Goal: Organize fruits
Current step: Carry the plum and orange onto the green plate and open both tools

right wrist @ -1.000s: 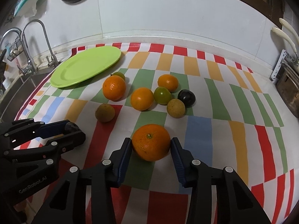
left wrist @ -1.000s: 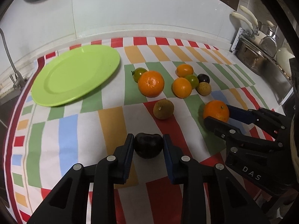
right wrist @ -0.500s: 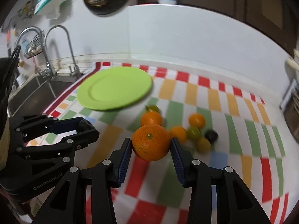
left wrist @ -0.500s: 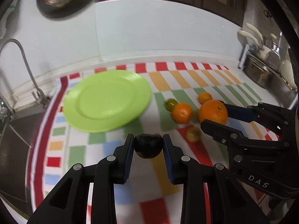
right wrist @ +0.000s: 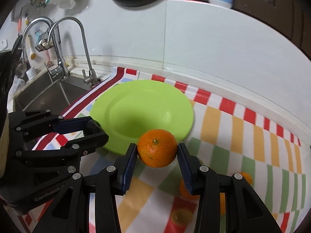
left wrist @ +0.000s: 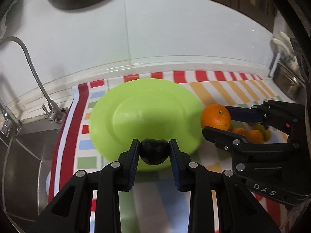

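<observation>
The left claw (left wrist: 154, 151) points forward and downward, its two black fingers drawn in tight, the blue ribbed pads (left wrist: 134, 165) pressing both sides of a small dark fruit (left wrist: 154, 153) carried clear of the tabletop. The right claw (right wrist: 157, 151) sits just beside it at a similar downward tilt, its jaws set wider, the pads (right wrist: 129, 167) clamped on an orange (right wrist: 157, 148) held in the air. Seen from either camera, the other claw lies on its side, one finger above the other. At the left edge of the right wrist view, something dark and pale behind the left claw may be the person's sleeve.
</observation>
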Motion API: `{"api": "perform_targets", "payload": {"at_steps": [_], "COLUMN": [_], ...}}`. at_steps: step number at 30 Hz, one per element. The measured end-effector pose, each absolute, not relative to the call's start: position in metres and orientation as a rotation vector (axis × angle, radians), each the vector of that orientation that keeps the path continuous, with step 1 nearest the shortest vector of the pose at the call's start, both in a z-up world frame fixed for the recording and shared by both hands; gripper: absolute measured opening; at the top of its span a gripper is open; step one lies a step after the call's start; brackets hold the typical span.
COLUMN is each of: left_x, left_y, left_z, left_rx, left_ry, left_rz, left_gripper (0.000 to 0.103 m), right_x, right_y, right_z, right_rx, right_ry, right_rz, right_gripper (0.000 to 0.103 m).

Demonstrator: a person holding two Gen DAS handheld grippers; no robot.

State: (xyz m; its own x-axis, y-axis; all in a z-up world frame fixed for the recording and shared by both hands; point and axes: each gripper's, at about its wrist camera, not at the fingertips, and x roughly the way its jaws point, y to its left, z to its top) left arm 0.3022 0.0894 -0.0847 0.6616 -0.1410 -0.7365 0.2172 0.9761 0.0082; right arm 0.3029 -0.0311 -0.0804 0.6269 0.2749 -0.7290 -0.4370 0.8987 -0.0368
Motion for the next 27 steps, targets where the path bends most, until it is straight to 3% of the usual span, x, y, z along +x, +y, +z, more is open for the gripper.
{"api": "perform_targets", "payload": {"at_steps": [11, 16, 19, 22, 27], "left_x": [0.340, 0.337, 0.328, 0.311, 0.278], "left_y": [0.107, 0.112, 0.110, 0.105, 0.094], "left_z": [-0.108, -0.102, -0.092, -0.080, -0.057], "left_rx": [0.058, 0.055, 0.101, 0.135, 0.126], "left_ry": [0.878, 0.862, 0.837, 0.805, 0.737], "left_rz": [-0.193, -0.146, -0.112, -0.101, -0.094], "left_gripper": [0.031, 0.050, 0.051, 0.060, 0.065], "right_x": [0.349, 0.353, 0.347, 0.332, 0.301], "right_y": [-0.011, -0.014, -0.021, -0.029, -0.046], "right_z": [-0.096, -0.098, -0.094, -0.086, -0.069], "right_rx": [-0.235, -0.216, -0.205, -0.213, -0.192], "right_ry": [0.846, 0.842, 0.833, 0.801, 0.754], "right_rz": [0.415, 0.392, 0.382, 0.345, 0.323], "right_gripper": [0.043, 0.049, 0.052, 0.052, 0.052]}}
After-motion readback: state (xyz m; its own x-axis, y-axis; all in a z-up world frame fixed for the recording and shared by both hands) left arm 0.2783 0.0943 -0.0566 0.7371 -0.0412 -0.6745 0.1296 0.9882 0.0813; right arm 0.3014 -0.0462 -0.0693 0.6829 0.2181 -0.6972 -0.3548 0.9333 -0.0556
